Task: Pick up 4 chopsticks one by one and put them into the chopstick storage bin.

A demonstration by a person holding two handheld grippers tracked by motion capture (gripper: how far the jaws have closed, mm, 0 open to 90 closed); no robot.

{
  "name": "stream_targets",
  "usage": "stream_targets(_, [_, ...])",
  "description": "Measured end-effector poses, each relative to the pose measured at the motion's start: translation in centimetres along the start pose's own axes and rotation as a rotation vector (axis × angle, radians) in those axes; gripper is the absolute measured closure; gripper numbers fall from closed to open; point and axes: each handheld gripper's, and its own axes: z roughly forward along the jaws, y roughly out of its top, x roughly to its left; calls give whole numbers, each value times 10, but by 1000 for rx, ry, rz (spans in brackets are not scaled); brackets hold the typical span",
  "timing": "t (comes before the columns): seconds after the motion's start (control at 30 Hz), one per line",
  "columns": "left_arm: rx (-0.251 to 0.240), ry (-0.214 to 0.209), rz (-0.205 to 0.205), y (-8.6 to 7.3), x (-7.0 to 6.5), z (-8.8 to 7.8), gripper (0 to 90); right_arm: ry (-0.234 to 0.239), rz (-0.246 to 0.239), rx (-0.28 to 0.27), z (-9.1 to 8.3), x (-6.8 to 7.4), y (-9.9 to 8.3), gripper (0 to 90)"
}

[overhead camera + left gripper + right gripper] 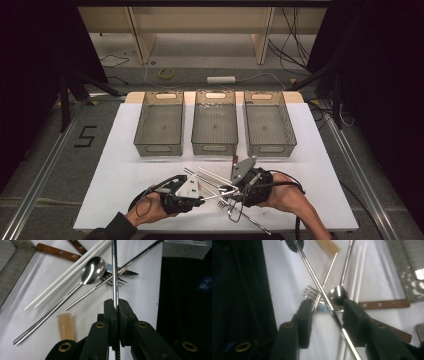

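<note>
My left gripper (117, 302) is shut on a thin steel chopstick (114, 275) that runs straight up from its jaws, above the table. The same steel chopstick (322, 293) crosses diagonally between the jaws of my right gripper (328, 307), which stands open, its pads off the rod. Under it lie a steel spoon (93, 269), a fork (309, 292), two white chopsticks (62, 277) and wooden-handled knives (384, 304). From above, the left gripper (202, 199) and right gripper (232, 192) face each other over the cutlery pile (215, 179).
Three grey mesh trays (159, 148), (215, 148), (272, 148) stand in a row behind the cutlery on the white board (320, 165). A small beige tube (65, 326) lies by the spoon handle. The board's front edge is close under my hands.
</note>
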Motion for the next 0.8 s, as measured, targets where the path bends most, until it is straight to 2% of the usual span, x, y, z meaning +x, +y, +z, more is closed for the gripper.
stream_targets(0.03, [0,4,-18,0,1,-1,862,-8,44,-34,-3,-1,-2,504])
stream_targets(0.07, [-8,20,-40,0,3,-1,862,-8,44,-34,-3,-1,-2,504])
stream_targets(0.13, [-11,35,-87,-1,7,-3,862,-34,74,-69,-5,-1,-6,445])
stream_targets(0.2, [-23,50,-143,-2,12,-5,862,-43,108,-103,-6,-1,-9,427])
stream_targets(0.37, [-62,100,-243,-4,21,-12,862,-63,173,-164,-7,-2,-20,415])
stream_targets(0.4, [-74,110,-271,-5,24,-14,862,-60,186,-168,-6,-2,-22,402])
stream_targets(0.47, [-82,133,-300,-6,27,-16,862,-54,223,-170,-3,-2,-27,380])
stream_targets(0.53, [-107,156,-349,-8,32,-20,862,-47,232,-160,0,0,-31,371])
stream_targets(0.7, [-153,216,-421,-13,45,-31,862,-75,270,-170,4,3,-38,352])
stream_targets(0.8, [-169,257,-449,-16,53,-37,862,-95,296,-203,7,5,-43,330])
